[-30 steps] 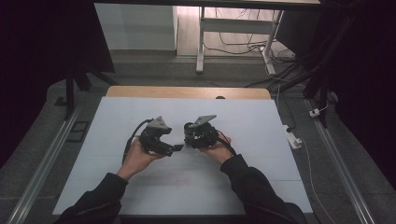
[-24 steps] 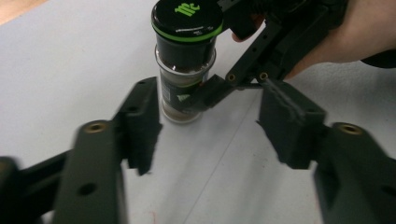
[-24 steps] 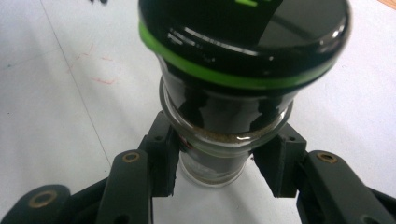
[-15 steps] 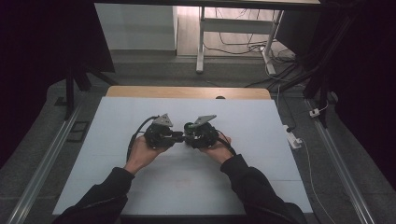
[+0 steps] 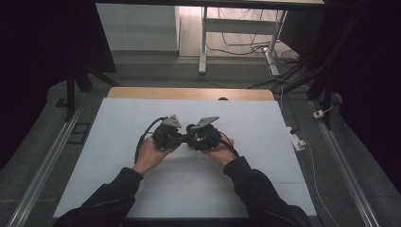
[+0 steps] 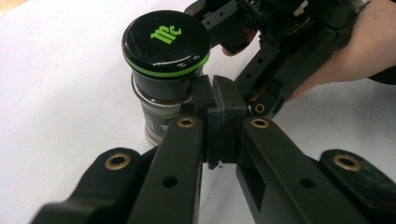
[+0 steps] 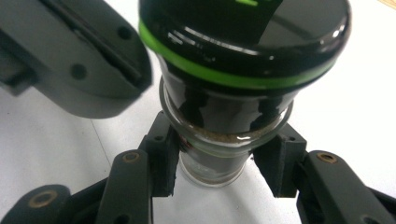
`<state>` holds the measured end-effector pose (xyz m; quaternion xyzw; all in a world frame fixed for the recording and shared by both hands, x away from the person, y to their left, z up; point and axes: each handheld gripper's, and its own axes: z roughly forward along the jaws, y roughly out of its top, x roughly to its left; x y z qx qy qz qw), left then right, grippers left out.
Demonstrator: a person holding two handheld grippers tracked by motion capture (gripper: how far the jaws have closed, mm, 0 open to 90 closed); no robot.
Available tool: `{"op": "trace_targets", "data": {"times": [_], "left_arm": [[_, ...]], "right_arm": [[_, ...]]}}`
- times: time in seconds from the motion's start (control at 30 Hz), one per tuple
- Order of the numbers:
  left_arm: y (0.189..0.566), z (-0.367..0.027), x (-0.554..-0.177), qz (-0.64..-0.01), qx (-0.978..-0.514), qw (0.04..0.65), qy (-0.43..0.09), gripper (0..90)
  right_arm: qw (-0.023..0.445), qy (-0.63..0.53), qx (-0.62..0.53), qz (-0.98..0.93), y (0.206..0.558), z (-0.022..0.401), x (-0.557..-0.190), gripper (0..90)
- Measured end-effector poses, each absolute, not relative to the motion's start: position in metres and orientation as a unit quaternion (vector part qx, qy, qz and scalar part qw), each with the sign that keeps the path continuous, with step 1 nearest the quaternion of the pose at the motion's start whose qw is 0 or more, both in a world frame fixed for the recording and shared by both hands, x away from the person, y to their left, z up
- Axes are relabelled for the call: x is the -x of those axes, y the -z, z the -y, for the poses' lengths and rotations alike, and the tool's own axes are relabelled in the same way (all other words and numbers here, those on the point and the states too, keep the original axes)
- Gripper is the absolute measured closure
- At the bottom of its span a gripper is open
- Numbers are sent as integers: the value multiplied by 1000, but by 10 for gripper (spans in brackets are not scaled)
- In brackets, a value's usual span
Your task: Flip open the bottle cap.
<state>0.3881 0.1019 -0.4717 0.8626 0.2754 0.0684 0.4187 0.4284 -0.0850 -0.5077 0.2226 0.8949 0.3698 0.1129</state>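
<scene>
A white tabletop is seen, with free room to every edge. At its middle a glass jar is clamped by the right tool; the left tool, just closed and holding nothing, is placed just beside the jar.

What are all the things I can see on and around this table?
Jar: one, clear glass, upright on the table between the grippers.
Lid: one, black with a green ring and green logo, on the jar.
Table: one, white top with a wooden far edge.
Power strip: one, white, on the floor at the table's right.
Left gripper: one, black, jaws just closed, empty, beside the jar.
Right gripper: one, black, clamped on the jar.
</scene>
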Motion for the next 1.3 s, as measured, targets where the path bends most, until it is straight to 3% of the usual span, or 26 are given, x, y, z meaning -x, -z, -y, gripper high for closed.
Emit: {"op": "trace_targets", "data": {"times": [1.3], "left_arm": [[452, -107, -400, -292, -843, 447, -67, 889]], "right_arm": [[115, -372, -223, -893, 509, 85, -428, 525]]}}
